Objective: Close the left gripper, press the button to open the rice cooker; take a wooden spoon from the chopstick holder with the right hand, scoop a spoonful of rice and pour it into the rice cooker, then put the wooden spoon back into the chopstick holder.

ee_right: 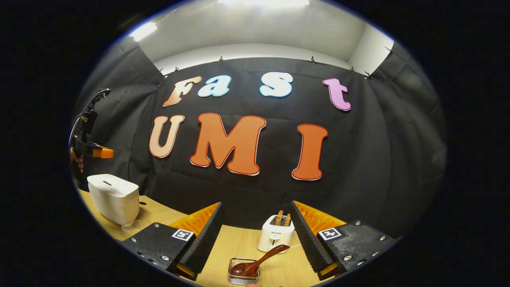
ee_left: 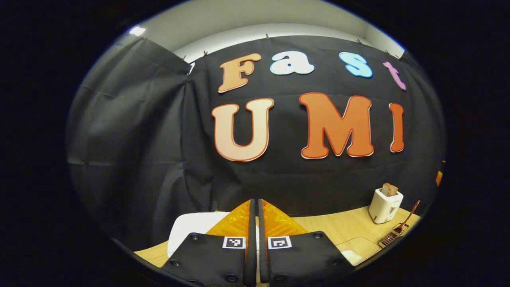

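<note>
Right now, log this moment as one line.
left gripper: shut, above rice cooker | lid closed | right gripper: open, facing wooden spoon in chopstick holder

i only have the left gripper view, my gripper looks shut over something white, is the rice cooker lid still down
Observer: Yes. In the right gripper view the white rice cooker sits with its lid flat and closed.
Operator: where am i relative to it
Observer: The left gripper hangs above the cooker, not touching it.
Operator: and the right gripper, has it got the spoon
Observer: No. The right gripper is open, with nothing between its fingers.
Operator: where is the spoon then
Observer: The wooden spoon leans in the wire chopstick holder, in front of the toaster.
</note>
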`<state>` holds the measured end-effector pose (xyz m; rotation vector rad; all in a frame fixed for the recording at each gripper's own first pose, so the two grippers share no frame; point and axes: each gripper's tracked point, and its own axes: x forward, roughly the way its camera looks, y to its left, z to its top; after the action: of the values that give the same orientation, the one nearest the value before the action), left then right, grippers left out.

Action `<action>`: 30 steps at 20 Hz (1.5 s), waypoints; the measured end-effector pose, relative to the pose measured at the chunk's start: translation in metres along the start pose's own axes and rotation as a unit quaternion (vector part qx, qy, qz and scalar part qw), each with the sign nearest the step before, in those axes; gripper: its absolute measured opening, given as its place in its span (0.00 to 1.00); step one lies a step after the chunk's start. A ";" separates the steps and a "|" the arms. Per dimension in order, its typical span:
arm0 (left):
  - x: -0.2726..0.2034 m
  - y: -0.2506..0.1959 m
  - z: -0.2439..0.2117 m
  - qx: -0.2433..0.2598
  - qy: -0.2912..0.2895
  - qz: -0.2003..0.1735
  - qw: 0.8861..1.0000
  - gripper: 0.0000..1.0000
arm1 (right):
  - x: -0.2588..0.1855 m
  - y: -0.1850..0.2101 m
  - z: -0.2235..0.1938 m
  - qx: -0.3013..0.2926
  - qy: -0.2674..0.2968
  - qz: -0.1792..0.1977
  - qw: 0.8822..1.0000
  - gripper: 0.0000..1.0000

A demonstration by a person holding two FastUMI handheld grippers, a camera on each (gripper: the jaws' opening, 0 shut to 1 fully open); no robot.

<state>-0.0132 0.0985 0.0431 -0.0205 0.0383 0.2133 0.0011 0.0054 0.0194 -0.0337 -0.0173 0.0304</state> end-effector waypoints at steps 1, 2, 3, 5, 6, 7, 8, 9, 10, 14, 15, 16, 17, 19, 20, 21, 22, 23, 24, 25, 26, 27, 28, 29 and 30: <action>0.009 0.007 -0.001 -0.005 0.006 0.009 1.000 0.05 | -0.001 -0.001 0.000 0.001 0.001 -0.001 1.000 0.98; 0.015 0.013 -0.005 -0.014 0.021 0.010 1.000 0.04 | 0.000 -0.002 -0.001 0.001 0.003 -0.002 1.000 0.98; 0.018 0.014 -0.014 -0.020 0.038 0.012 0.999 0.04 | -0.001 -0.003 -0.002 0.000 0.004 -0.003 1.000 0.98; 0.022 0.029 -0.025 -0.026 0.062 0.028 0.997 0.04 | -0.002 -0.004 -0.005 -0.005 0.008 -0.006 1.000 0.98; 0.023 0.036 -0.033 -0.032 0.075 0.034 0.996 0.04 | -0.003 -0.003 -0.007 -0.007 0.010 -0.007 1.000 0.98; 0.025 0.041 -0.042 -0.035 0.090 0.036 0.995 0.04 | -0.003 -0.003 -0.008 -0.010 0.013 -0.007 1.000 0.98; 0.026 0.045 -0.052 -0.038 0.105 0.040 0.993 0.04 | -0.002 -0.003 -0.011 -0.012 0.015 -0.007 1.000 0.98; 0.028 0.045 -0.064 -0.040 0.122 0.040 0.991 0.04 | -0.002 -0.002 -0.013 -0.014 0.017 -0.007 1.000 0.98; 0.031 0.047 -0.076 -0.043 0.139 0.042 0.989 0.04 | -0.003 0.000 -0.014 -0.016 0.019 -0.006 1.000 0.98; 0.038 0.052 -0.112 -0.063 0.187 0.039 0.979 0.04 | -0.003 0.004 -0.024 -0.015 0.028 -0.002 0.999 0.98; 0.039 0.050 -0.120 -0.068 0.198 0.036 0.977 0.04 | -0.003 0.005 -0.027 -0.013 0.032 0.001 0.999 0.96; 0.040 0.050 -0.128 -0.070 0.208 0.034 0.975 0.04 | -0.003 0.005 -0.031 -0.011 0.037 0.001 0.999 0.98; 0.042 0.052 -0.139 -0.073 0.220 0.036 0.972 0.04 | -0.003 0.004 -0.034 -0.009 0.041 0.000 0.999 0.98; 0.042 0.053 -0.149 -0.088 0.233 0.036 0.968 0.04 | -0.003 0.001 -0.039 -0.007 0.046 -0.005 0.999 0.98; 0.047 0.053 -0.144 -0.096 0.221 0.034 0.970 0.04 | -0.002 0.000 -0.042 -0.005 0.048 -0.006 0.999 0.98; 0.048 0.053 -0.147 -0.099 0.224 0.034 0.969 0.04 | -0.001 0.000 -0.046 -0.002 0.053 -0.007 0.999 0.98; 0.045 0.052 -0.147 -0.100 0.226 0.036 0.968 0.04 | -0.001 -0.001 -0.050 0.000 0.057 -0.008 0.998 0.98; 0.046 0.054 -0.145 -0.098 0.221 0.037 0.970 0.04 | 0.001 -0.002 -0.054 0.001 0.061 -0.010 0.998 0.98; 0.047 0.054 -0.148 -0.098 0.220 0.040 0.970 0.04 | 0.002 -0.004 -0.057 0.001 0.065 -0.013 0.998 0.98; 0.046 0.055 -0.147 -0.093 0.220 0.042 0.970 0.04 | 0.003 -0.005 -0.061 0.003 0.070 -0.015 0.997 0.98; 0.046 0.056 -0.142 -0.080 0.204 0.043 0.975 0.04 | 0.003 -0.005 -0.064 0.006 0.074 -0.014 0.997 0.98; 0.043 0.059 -0.133 -0.060 0.187 0.050 0.979 0.04 | 0.004 -0.006 -0.068 0.011 0.079 -0.014 0.997 0.98; 0.041 0.061 -0.118 -0.043 0.157 0.060 0.985 0.04 | 0.005 -0.005 -0.071 0.017 0.083 -0.011 0.996 0.98; 0.042 0.062 -0.100 -0.034 0.131 0.068 0.988 0.02 | 0.006 -0.006 -0.073 0.021 0.088 -0.011 0.996 0.98; 0.045 0.065 -0.078 -0.024 0.102 0.078 0.991 0.07 | 0.007 -0.007 -0.075 0.022 0.091 -0.013 0.995 0.98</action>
<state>0.0141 0.1695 -0.0374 -0.0881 0.2397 0.3680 0.0092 -0.0041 -0.0555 0.0084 0.1657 0.0026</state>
